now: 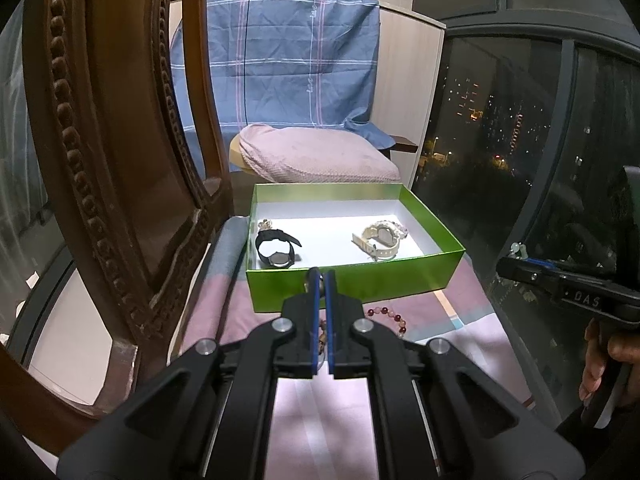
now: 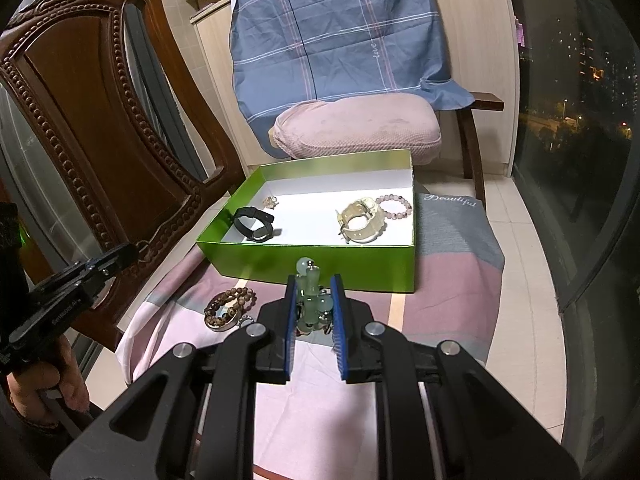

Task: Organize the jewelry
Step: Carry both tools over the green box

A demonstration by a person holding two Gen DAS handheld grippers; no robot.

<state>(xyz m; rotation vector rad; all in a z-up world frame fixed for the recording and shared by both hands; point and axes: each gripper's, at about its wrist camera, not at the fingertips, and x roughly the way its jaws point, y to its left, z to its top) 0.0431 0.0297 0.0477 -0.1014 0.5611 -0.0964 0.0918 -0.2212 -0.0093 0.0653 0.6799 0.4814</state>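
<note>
Right claw (image 2: 314, 300) clamping green beads (image 2: 314, 298), strand's lower part hidden

Matte black linkage arms on the left gripper (image 1: 322, 276), silver round pivot screws behind the fingers, blue pads (image 1: 329, 312) lining the inner finger faces. Same black build on the right gripper (image 2: 315, 286), with ribbed blue pads (image 2: 341, 320). White lettering along the outer side of each black body. Dark sleeve behind the left handle.

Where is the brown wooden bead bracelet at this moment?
In the right wrist view, the brown wooden bead bracelet lies on the pink striped cloth, left of the right gripper, outside the green cardboard box and near its front left corner.
</note>
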